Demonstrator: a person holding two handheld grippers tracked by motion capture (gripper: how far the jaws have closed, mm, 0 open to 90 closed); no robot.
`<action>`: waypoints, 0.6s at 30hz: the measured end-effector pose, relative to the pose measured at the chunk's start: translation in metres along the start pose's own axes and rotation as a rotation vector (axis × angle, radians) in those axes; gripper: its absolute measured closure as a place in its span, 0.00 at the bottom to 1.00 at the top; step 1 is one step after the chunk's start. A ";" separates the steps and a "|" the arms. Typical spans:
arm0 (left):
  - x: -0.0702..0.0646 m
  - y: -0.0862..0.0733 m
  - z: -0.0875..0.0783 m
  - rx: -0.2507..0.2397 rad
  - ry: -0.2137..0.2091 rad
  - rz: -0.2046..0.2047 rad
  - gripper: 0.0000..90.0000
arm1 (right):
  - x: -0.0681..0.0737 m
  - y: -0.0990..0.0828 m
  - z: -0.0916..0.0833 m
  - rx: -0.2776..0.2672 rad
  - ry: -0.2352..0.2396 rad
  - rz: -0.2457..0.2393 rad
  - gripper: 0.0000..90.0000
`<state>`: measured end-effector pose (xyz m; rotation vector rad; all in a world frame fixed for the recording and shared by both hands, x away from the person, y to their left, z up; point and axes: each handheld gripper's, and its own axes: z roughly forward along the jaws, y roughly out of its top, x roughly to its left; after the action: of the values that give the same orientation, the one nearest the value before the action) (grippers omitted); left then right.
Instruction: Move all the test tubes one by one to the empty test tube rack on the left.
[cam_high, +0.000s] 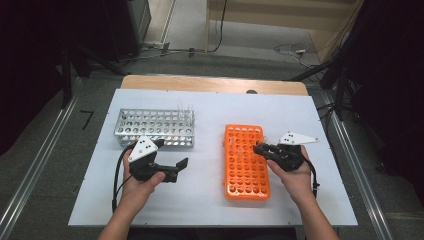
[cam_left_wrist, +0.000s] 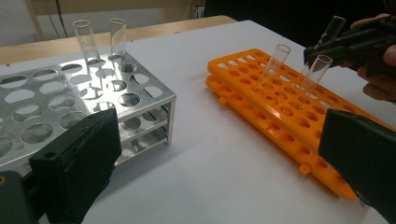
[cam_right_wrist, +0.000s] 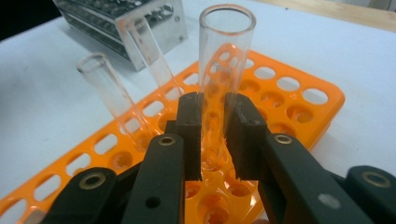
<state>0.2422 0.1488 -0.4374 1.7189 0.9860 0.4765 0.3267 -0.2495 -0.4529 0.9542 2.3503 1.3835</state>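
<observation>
My right gripper (cam_high: 261, 148) is shut on a clear glass test tube (cam_right_wrist: 224, 56) and holds it upright over the right side of the orange tube rack (cam_high: 245, 165). In the right gripper view the pads press on the tube's lower part, just above the rack's holes (cam_right_wrist: 285, 84). Two more tubes (cam_right_wrist: 105, 88) lean in the orange rack beyond it. My left gripper (cam_high: 171, 153) hovers over the white table between the two racks, open with nothing between its jaws. The metal rack (cam_high: 155, 127) holds two upright tubes (cam_left_wrist: 84, 37) at its far right corner.
White sheet (cam_high: 200, 200) covers the table, with a wooden edge (cam_high: 215, 84) at the far side. The metal rack stands back left, the orange rack right of the middle. Cables (cam_high: 292, 49) lie on the floor beyond the table.
</observation>
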 end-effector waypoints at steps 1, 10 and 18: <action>0.000 0.000 0.000 -0.001 0.000 -0.001 0.00 | 0.000 0.001 -0.001 -0.007 0.003 0.001 0.82; -0.001 0.001 0.000 -0.002 -0.009 0.003 0.00 | 0.004 0.010 -0.010 -0.033 0.017 -0.013 0.82; -0.001 0.002 -0.002 -0.009 -0.012 -0.001 0.00 | 0.012 0.021 -0.020 -0.065 0.021 -0.019 0.82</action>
<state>0.2409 0.1484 -0.4347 1.7111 0.9747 0.4687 0.3161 -0.2490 -0.4232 0.9016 2.3087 1.4602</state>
